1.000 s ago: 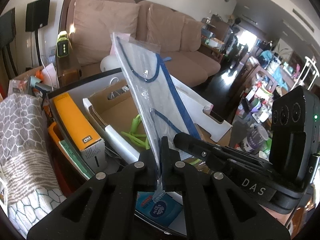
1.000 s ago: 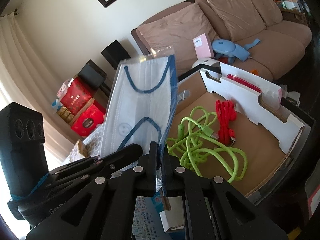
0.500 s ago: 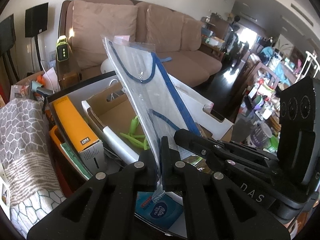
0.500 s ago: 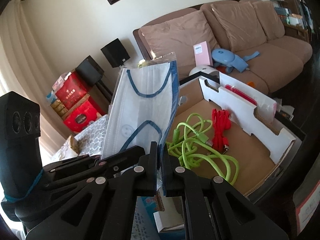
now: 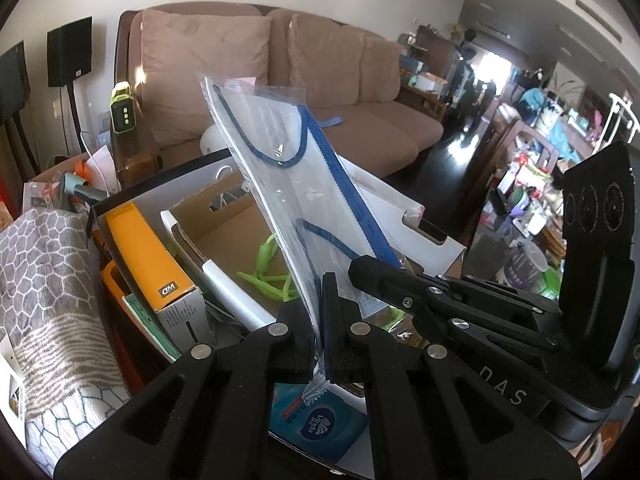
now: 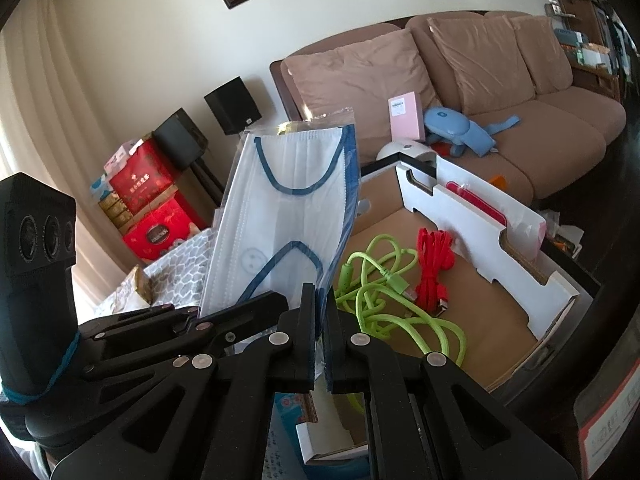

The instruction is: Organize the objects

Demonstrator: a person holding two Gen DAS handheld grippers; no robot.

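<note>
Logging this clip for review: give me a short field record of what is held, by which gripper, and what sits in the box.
held item: bagged face mask, upright above the box
left gripper: jaws shut on the bag's lower edge
right gripper: jaws shut on the same edge
cardboard box: open
box contents: green cable, red cable
beside box: yellow carton
background: sofa

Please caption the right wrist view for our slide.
Both tongs pinch a bagged white blue-edged face mask above a cardboard box of cables.
</note>
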